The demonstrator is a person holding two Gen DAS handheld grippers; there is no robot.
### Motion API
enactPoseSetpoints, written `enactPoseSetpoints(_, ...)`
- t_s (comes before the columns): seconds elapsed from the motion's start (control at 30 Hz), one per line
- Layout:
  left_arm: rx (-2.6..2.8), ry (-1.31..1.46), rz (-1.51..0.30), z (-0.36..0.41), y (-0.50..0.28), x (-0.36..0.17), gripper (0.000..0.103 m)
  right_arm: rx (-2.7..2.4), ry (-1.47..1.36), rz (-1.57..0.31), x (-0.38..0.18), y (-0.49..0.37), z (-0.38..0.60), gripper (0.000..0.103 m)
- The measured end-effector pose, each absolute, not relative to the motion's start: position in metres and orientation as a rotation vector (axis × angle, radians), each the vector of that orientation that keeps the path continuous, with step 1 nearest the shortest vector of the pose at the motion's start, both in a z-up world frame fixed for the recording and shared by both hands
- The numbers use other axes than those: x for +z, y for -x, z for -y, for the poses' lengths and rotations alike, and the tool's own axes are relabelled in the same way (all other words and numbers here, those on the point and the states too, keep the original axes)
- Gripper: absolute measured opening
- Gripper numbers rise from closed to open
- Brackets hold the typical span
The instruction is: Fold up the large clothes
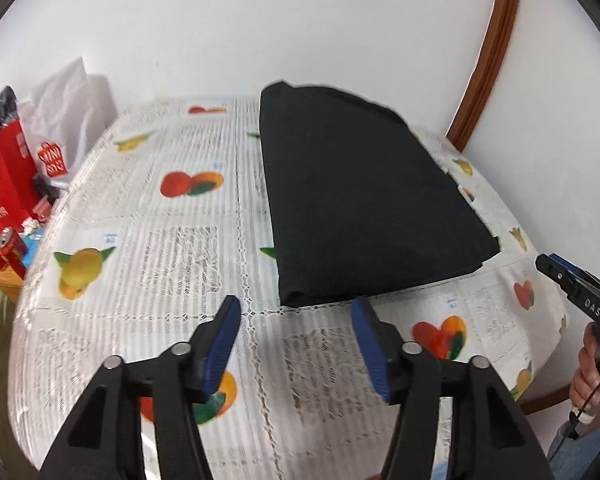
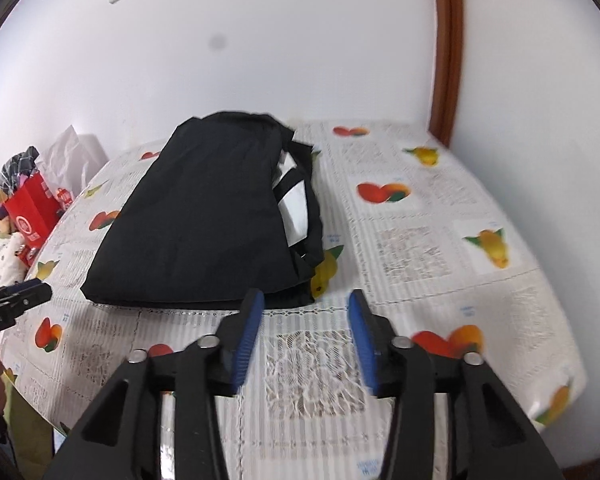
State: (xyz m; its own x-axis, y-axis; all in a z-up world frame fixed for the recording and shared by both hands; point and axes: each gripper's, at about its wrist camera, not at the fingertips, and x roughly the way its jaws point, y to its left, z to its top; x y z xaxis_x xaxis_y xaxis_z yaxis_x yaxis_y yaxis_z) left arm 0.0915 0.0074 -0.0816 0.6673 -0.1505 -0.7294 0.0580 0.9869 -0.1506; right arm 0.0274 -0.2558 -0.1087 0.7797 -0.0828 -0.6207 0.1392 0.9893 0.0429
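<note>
A black garment [image 1: 364,200] lies folded into a thick flat stack on the round table [image 1: 180,248], which has a lace cloth with fruit prints. In the right wrist view the same garment [image 2: 204,220] shows white lining at its right edge. My left gripper [image 1: 296,312] hovers above the table just before the garment's near edge, open, with nothing between its blue pads. My right gripper [image 2: 306,304] is open too, empty, at the garment's near right corner. The right gripper also appears at the right edge of the left wrist view [image 1: 572,284], held by a hand [image 1: 592,376].
Red boxes and cans [image 1: 4,196] and a white plastic bag [image 1: 68,120] crowd the left side beyond the table. A white wall stands behind, with a brown door frame [image 1: 488,52] at the right. The left gripper's tip [image 2: 16,296] shows at the left edge of the right wrist view.
</note>
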Motion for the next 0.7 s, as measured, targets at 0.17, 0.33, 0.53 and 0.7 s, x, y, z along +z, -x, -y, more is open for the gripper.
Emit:
enactPoseSetpoints(0.17, -0.095, 0.101, -0.765, 0.000, -0.066, -0.061, 0.067, -0.164, -0.053, -0.608, -0.085, 0.004, 0.242, 0.085)
enactPoseSetpoints(0.33, -0.084, 0.078, -0.723, 0.010, -0.039, -0.049, 0.073, -0.157, -0.041, -0.618, -0.074, 0.028, 0.231, 0.087)
enactPoseSetpoints(0.53, -0.057, 0.075, -0.688, 0.017, -0.012, -0.038, 0.079, -0.185, -0.064, -0.584, -0.069, 0.060, 0.229, 0.090)
enactPoseSetpoints(0.7, -0.046, 0.074, -0.668, 0.022, 0.006, -0.032, 0.083, -0.251, -0.029, -0.558, -0.066, 0.081, 0.224, 0.096)
